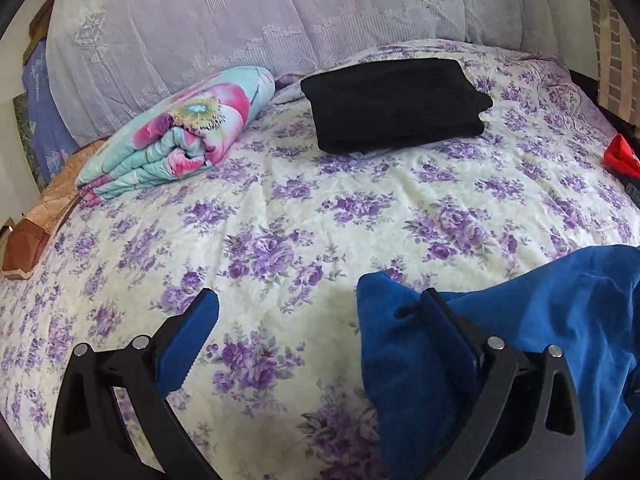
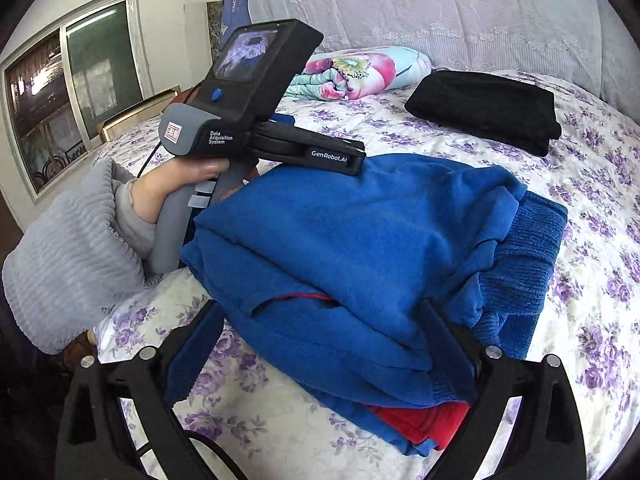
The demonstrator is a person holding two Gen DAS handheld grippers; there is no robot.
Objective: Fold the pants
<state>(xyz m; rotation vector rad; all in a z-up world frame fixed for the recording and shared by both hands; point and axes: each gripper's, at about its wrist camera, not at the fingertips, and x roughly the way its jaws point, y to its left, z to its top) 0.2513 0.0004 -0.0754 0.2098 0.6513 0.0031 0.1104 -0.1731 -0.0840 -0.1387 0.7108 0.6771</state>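
Blue pants [image 2: 360, 248] folded, between open right gripper [image 2: 320, 336] fingers.

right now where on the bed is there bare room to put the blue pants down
Bare floral sheet lies open in the middle, bordered by the rolled floral quilt, the folded black garment and the blue pants. It is crowded near the pants, where the left claw and right claw both work.

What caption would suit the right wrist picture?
Folded blue pants on a floral bedspread, right gripper open around them, left gripper alongside.
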